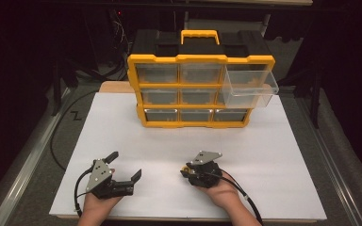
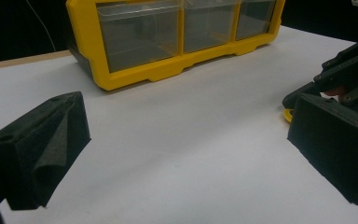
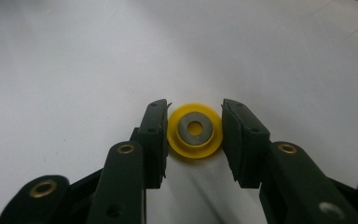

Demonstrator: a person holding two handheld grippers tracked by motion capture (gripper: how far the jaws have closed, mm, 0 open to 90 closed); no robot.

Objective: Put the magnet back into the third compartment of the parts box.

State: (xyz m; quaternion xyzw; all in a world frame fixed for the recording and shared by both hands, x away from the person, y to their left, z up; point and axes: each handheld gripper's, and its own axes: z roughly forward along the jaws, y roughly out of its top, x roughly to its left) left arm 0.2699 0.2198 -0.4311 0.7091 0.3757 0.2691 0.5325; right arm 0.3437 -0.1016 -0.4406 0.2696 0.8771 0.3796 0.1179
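The right gripper (image 3: 195,135) clamps a yellow disc (image 3: 195,131) on the table (image 1: 264,155) — in front of the yellow organizer (image 1: 198,89). The left gripper (image 1: 125,165) sits left of the disc — jaws wide apart.

A white table top (image 1: 273,155) carries everything here. Ahead of my right gripper (image 3: 195,135), at the far edge, stands the yellow drawer cabinet (image 1: 200,92). Flat on the white surface, right between that gripper's jaws, lies a small yellow wheel (image 3: 195,130). My left gripper (image 1: 125,165) rests low, beside the right one.
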